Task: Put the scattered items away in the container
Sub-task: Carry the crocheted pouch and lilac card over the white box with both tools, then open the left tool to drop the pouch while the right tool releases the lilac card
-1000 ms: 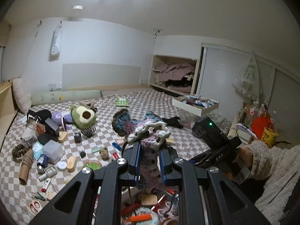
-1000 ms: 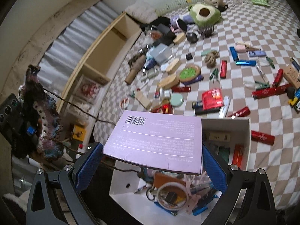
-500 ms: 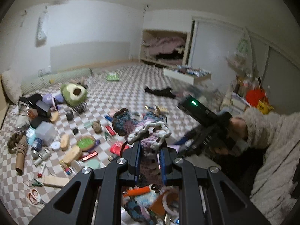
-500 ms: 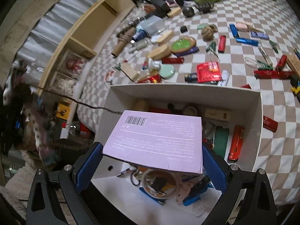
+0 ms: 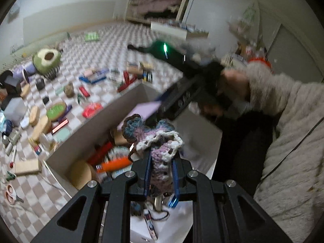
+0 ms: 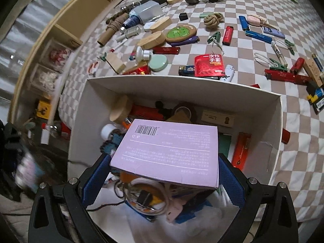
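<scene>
Over the open white cardboard box (image 6: pixel 277 121), both grippers hang pointed steeply downward. The left gripper (image 5: pixel 161 174) has its blue-padded fingers (image 5: pixel 147 170) drawn narrow and clamped on a crocheted yarn piece (image 5: pixel 156 139), knitted in purple, teal, brown and white with a scalloped white edge; it bunches above the fingertips and sits over the box interior. The right gripper (image 6: pixel 164 174) has its fingers (image 6: pixel 95 174) spread wide and pressed on either side of a flat lilac carton (image 6: pixel 170 151), a rectangular package with a barcode at one corner and fine printed lines across its face. The carton is tilted, its far edge above the box contents.

The box stands on a brown-and-white checked bedcover (image 6: pixel 253 4). Inside it lie a round wooden lid (image 6: pixel 119 109), an orange lighter (image 6: pixel 241 151), a coil of white cable (image 6: pixel 149 194) and other small goods, closely packed.

Beyond the far wall of the box, scattered items cover the bedcover: a red glove packet (image 6: pixel 209 63), a green round plush coaster (image 6: pixel 181 33), a red lighter (image 6: pixel 227 35) and an avocado plush toy (image 5: pixel 47 57).

In the left wrist view, a hand in a fluffy cream sleeve (image 5: pixel 269 89) carries the right gripper; that area is blurred.
</scene>
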`<state>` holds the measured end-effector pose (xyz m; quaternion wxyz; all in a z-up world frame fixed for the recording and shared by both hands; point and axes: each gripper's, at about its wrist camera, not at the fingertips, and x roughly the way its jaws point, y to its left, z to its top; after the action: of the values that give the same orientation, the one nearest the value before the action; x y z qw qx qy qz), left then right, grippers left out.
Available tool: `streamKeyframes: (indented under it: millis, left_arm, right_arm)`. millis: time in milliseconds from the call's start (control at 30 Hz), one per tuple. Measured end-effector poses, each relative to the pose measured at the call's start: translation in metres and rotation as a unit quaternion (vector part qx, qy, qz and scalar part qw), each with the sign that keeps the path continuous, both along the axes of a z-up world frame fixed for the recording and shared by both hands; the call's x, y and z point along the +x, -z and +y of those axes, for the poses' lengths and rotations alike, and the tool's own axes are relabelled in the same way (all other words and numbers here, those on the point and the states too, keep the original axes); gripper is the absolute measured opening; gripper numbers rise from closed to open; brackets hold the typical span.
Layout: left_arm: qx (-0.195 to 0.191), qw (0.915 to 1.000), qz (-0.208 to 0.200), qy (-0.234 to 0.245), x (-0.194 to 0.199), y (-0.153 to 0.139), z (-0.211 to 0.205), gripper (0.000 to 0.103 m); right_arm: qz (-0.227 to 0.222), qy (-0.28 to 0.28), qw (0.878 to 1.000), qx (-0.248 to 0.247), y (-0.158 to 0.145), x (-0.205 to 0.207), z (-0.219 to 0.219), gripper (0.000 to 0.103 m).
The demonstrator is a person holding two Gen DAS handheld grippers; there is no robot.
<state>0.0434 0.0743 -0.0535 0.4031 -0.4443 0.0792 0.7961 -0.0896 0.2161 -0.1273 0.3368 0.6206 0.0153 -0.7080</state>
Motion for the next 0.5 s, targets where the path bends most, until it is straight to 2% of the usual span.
streamKeyframes:
  millis: [133, 300, 500]
  left_arm:
    - [-0.044, 0.9983, -0.035, 0.015, 0.002, 0.026, 0.009, 0.017]
    - [-0.086, 0.9941, -0.061, 0.027, 0.006, 0.047, 0.013, 0.017]
    - [-0.134, 0.9867, -0.091, 0.014, 0.001, 0.067, 0.012, 0.017]
  right_arm:
    - [0.025, -0.007, 0.999, 0.029, 0.001, 0.001, -0.002, 0.100]
    - [0.028, -0.004, 0.999, 0.041, 0.003, -0.001, 0.000, 0.100]
    - [0.048, -0.003, 0.996, 0.069, 0.005, -0.002, 0.003, 0.100]
